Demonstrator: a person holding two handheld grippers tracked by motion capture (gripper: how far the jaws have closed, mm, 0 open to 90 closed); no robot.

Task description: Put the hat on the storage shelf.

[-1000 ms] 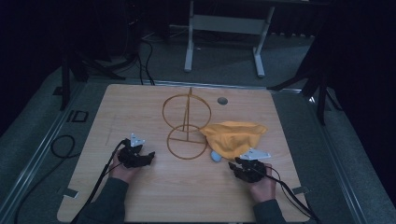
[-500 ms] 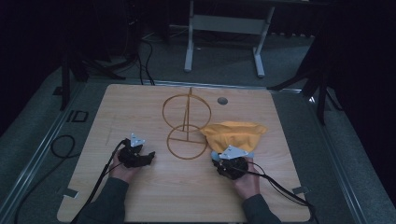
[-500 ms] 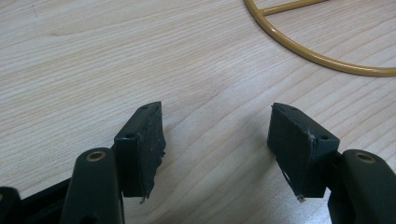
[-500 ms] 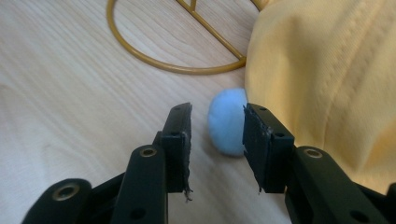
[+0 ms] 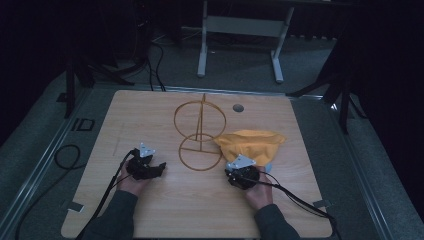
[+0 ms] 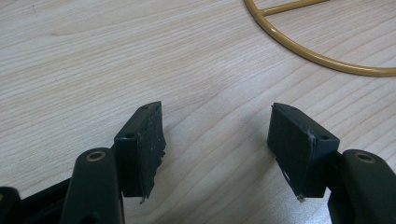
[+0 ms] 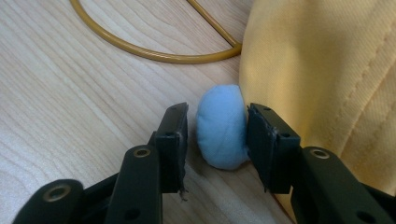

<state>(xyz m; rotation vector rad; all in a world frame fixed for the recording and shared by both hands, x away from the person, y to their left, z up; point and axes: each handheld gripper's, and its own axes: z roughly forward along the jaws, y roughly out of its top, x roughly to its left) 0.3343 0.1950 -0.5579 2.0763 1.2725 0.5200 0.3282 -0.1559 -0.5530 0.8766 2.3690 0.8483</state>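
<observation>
A small pale blue padded lump (image 7: 219, 130) lies on the wooden table (image 5: 150, 120), touching the edge of a yellow cloth (image 7: 327, 70) (image 5: 250, 145). My right gripper (image 7: 217, 112) (image 5: 243, 169) straddles the lump. The right jaw touches it and a thin gap is left at the left jaw, so the gripper is open. A gold wire stand (image 5: 200, 135) with a flat ring and an upright ring sits mid-table; its base ring (image 7: 154, 55) (image 6: 317, 58) lies just ahead. My left gripper (image 6: 217, 109) (image 5: 156, 170) rests open on bare wood, left of the stand.
A round dark cap (image 5: 238, 107) is set in the table near its far edge. Cables (image 5: 295, 197) trail from both grippers toward the near edge. Dark floor and a metal frame (image 5: 240, 30) lie beyond the table.
My right gripper has moved left and slightly forward, up to the near edge of the yellow cloth. The left gripper has stayed put.
</observation>
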